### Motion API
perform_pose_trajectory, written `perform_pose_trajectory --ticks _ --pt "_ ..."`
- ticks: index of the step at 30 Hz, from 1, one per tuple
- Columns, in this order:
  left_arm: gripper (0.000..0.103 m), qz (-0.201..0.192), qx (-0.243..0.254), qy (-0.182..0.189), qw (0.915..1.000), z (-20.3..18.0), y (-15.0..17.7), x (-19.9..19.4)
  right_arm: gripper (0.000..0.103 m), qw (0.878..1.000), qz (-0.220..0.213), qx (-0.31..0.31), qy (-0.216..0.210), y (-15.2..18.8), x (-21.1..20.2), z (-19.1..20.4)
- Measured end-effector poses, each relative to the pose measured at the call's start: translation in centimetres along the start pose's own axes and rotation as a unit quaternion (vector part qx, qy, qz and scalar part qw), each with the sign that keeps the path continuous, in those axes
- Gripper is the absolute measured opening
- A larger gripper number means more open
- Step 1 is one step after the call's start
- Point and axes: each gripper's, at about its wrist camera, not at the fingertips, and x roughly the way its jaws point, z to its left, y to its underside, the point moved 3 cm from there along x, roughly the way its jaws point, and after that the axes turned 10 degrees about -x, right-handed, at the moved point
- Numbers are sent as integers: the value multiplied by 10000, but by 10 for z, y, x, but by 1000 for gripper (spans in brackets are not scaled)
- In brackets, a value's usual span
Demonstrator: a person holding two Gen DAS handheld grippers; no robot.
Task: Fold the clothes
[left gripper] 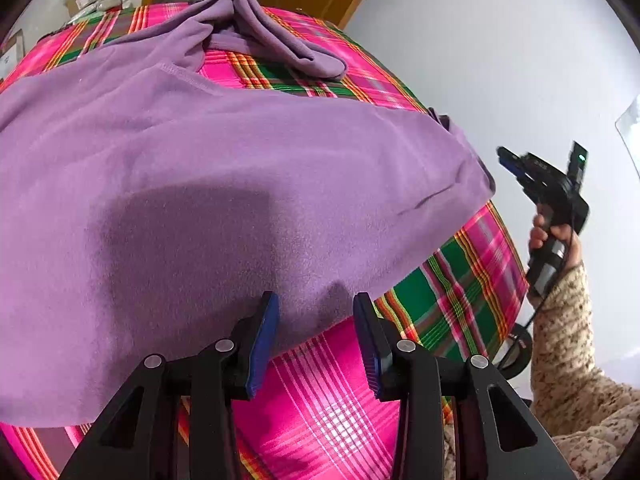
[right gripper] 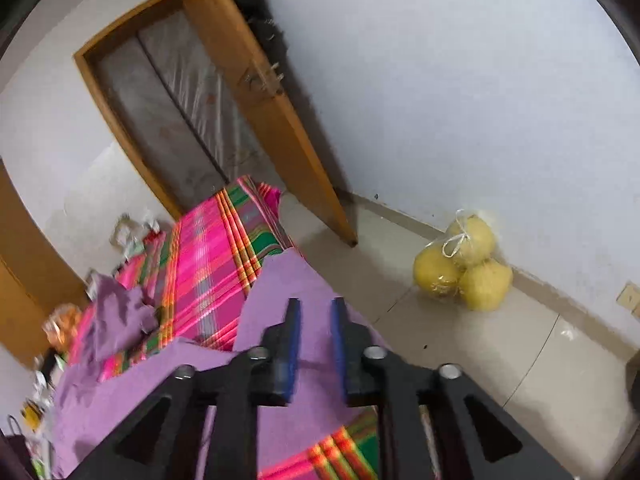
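Hovering low over the near hem of the purple fleece garment (left gripper: 224, 184), the left hand-held gripper (left gripper: 316, 332) has its blue-padded fingers (left gripper: 264, 340) spread wide, nothing between them; whether the tips touch the cloth I cannot tell. The garment lies spread across a surface covered in a pink and green plaid cloth (left gripper: 472, 292), one sleeve (left gripper: 280, 36) bunched at the far end. The left wrist view alone shows a hand (left gripper: 554, 236) in a speckled knit sleeve (left gripper: 568, 340) holding the right hand-held gripper (left gripper: 508, 160) off to the side, clear of the fabric. The right wrist view shows that gripper (right gripper: 316, 344) parted with an empty gap, above the garment's corner. Only that view takes in a wooden door (right gripper: 256, 92) and a bag of yellow fruit (right gripper: 464, 268) on the tiled floor (right gripper: 500, 360).
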Motion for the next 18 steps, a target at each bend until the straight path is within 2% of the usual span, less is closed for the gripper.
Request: perform_pose_trajectory --ticks 7,9,13,14,15,17,18 --pt "40 18 -95 78 9999 2 -1 -1 44 9978 501 -362 -223 -11 44 18" --pt "40 22 -90 65 9999 1 -2 0 45 9961 689 -451 -312 -8 55 26" --pt "40 30 -140 91 9999 2 -4 0 44 9952 800 -490 -286 -3 66 31" --pt "40 34 -155 95 9998 2 -4 0 37 9954 799 -457 -273 -1 67 31" --pt "40 35 -151 90 9998 2 -5 0 22 9958 772 -409 -279 0 68 30" --pt "40 35 -143 80 9999 2 -5 0 14 9961 767 -335 -272 0 67 26" --pt "40 34 -142 77 9999 2 -6 1 6 9963 764 -300 -269 0 67 24"
